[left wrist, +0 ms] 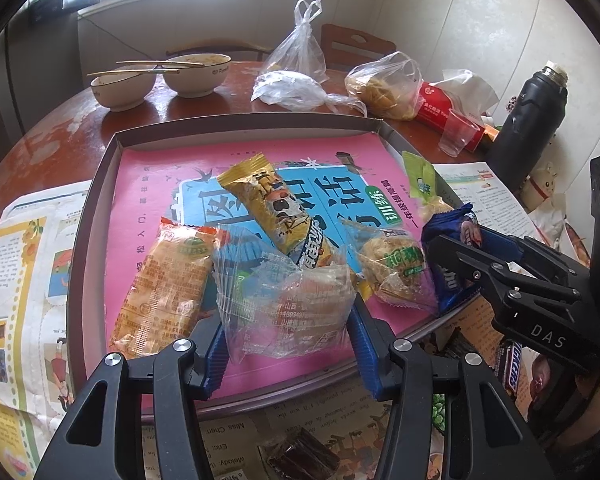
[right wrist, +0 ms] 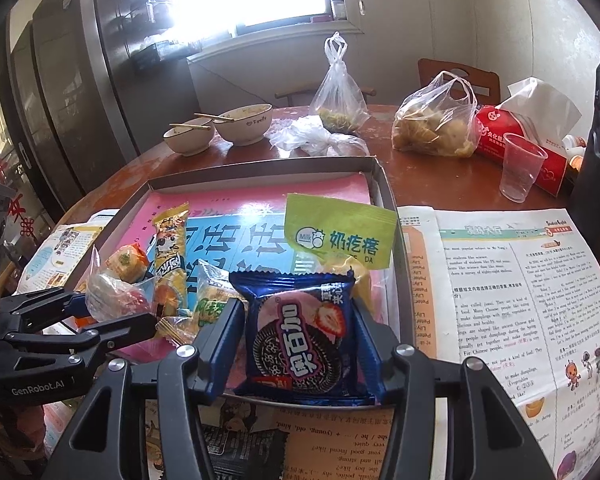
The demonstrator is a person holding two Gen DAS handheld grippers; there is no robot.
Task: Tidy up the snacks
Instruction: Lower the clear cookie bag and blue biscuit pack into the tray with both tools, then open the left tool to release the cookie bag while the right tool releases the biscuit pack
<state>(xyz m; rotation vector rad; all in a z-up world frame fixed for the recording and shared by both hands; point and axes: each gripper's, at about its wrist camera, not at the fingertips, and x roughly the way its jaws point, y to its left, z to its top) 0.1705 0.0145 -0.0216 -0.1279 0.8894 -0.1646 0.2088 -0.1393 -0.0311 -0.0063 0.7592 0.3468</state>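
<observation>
Near edge first: dark wrapped snack [left wrist: 300,458] and Snickers bar [left wrist: 510,368] are lying on newspaper [left wrist: 24,280] outside the tray, just below its front rim, w/ little room left between that rim and the grippers.

Left gripper [left wrist: 288,344] is sitting at the front wall of the shallow tray [left wrist: 100,168], jaws spread apart and bracketing a clear-wrapped snack [left wrist: 284,304]; blue pads [left wrist: 366,352] are standing just beside the wrapper on both sides, contact can't be confirmed. Snack is resting on the pink book [left wrist: 140,176] lining the tray floor.

Right gripper [right wrist: 296,320] is working the tray's front-right corner, jaws set wide around a blue Oreo pack [right wrist: 300,328]; pads are close to its edges, whether pressing in can't be told. Pack is lying against the right tray wall, so no spare room that side.

Mid tray is getting crowded: orange-wrapped cake [left wrist: 168,280] to the left, yellow bar [left wrist: 276,212] running diagonally, green-label pastry [left wrist: 392,268] betw. the two grippers, green sachet [right wrist: 336,232] leaning at the right wall. Back half of the book is lying bare.

Beyond the tray on the red-brown table [left wrist: 60,128]: two bowls [left wrist: 198,74] w/ chopsticks, plastic bags [left wrist: 296,56], clear cup [right wrist: 520,168], red tissue pack [right wrist: 516,136], black flask [left wrist: 532,116].
</observation>
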